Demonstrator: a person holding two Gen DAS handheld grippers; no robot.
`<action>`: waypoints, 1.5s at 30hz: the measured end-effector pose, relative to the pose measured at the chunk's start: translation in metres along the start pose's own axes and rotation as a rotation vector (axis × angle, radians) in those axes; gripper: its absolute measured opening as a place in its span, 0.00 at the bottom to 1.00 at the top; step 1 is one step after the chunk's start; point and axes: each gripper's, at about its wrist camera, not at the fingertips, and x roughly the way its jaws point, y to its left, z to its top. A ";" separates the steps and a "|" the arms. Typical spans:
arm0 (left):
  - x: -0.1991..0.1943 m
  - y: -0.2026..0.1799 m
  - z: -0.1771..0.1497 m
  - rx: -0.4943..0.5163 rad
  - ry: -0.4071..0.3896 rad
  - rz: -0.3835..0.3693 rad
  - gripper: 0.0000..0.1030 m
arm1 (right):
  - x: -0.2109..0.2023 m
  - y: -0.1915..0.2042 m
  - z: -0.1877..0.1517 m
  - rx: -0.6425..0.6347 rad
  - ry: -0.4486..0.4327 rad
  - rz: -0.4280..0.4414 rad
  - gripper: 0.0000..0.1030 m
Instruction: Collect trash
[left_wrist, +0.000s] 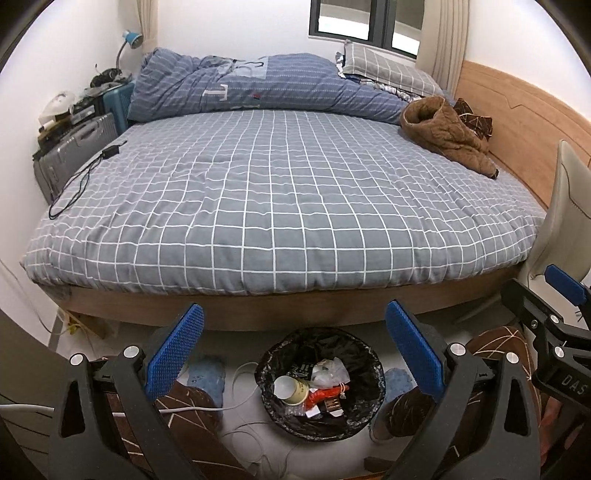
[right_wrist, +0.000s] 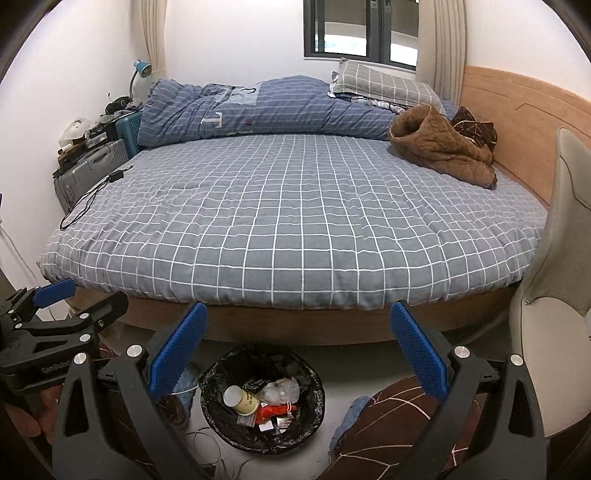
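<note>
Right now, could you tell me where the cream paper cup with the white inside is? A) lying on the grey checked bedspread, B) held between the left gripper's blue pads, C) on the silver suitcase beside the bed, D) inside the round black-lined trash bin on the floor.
D: the cream paper cup lies on its side among wrappers inside the black-lined trash bin on the floor; both the left gripper and the right gripper are open and empty.
</note>
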 end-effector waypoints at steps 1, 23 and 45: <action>0.000 0.000 0.000 0.002 -0.001 0.000 0.94 | 0.000 0.000 0.000 0.000 0.000 -0.001 0.93; -0.001 0.002 -0.001 0.013 0.002 0.009 0.94 | 0.006 0.000 -0.002 -0.005 0.015 -0.005 0.93; 0.000 0.002 -0.004 0.010 0.020 0.050 0.94 | 0.013 0.006 -0.005 -0.024 0.031 0.005 0.93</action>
